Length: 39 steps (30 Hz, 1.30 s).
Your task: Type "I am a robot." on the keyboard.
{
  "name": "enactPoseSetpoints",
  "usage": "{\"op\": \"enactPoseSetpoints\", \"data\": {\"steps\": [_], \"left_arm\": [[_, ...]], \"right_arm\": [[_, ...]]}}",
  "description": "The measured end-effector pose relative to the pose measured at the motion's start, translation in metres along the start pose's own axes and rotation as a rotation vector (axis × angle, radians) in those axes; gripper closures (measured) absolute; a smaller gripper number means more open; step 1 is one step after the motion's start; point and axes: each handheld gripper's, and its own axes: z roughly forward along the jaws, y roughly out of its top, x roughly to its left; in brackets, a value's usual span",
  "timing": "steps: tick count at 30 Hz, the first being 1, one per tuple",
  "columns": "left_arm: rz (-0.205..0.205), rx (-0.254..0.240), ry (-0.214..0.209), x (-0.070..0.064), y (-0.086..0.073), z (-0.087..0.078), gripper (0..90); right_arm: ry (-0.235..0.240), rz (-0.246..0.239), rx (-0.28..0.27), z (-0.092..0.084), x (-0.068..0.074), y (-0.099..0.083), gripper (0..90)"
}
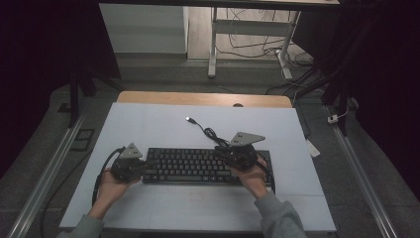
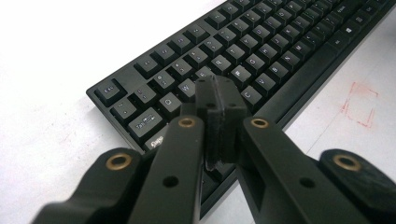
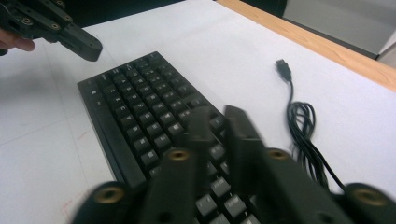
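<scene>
— Two hand-held grippers are over the work, one at each end. My left hand-held gripper [image 2: 219,100] has its jaws pressed together with nothing between them, tips over the left columns of the keyboard [image 2: 261,51], near the Tab and Q keys.

— And the other one?

— My right hand-held gripper [image 3: 219,123] is narrow too, only a thin gap between the jaws, nothing held. It hangs over the right half of the keys. From the high view the left hand-held gripper [image 1: 130,166] sits at the keyboard's left edge and the right hand-held gripper [image 1: 241,154] over its right part.

— Where does the keyboard lie?

— Flat on the white tabletop [image 1: 163,124], towards my side, long edge running across. Its cable [image 3: 303,135] lies in a loose coil just beyond the right end, and the USB plug [image 3: 282,65] rests farther out on the sheet, unplugged.

— So which step do you reckon this is?

— I judge it as pressing keys with closed tips, or settling in to do so. I cannot tell whether either tip touches a key cap yet.

— What does the next move want?

— A short, straight descent onto a single cap, with the tip centred so it does not catch a neighbour, and light force so the board does not slide.
</scene>
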Motion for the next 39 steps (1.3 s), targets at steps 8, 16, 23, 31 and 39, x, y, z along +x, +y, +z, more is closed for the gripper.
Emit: {"op": "enactPoseSetpoints", "data": {"steps": [8,16,23,31,39], "left_arm": [[0.008,-0.003,0.007,0.000,0.000,-0.001,89.0],[0.017,0.009,0.010,-0.003,-0.001,0.001,89.0],[0.020,0.052,0.019,-0.002,-0.006,0.008,89.0],[0.017,0.103,0.035,0.001,-0.012,0.017,89.0],[0.028,0.119,0.052,0.002,-0.014,0.021,89.0]], "right_arm": [[0.024,-0.013,0.001,0.016,0.001,0.004,89.9],[0.039,-0.004,0.012,0.029,-0.001,0.001,89.8],[0.041,-0.001,0.033,0.033,-0.002,-0.001,89.8],[0.052,0.017,0.051,0.037,-0.004,-0.004,89.7],[0.060,0.016,0.062,0.041,-0.003,-0.005,89.5]]}}
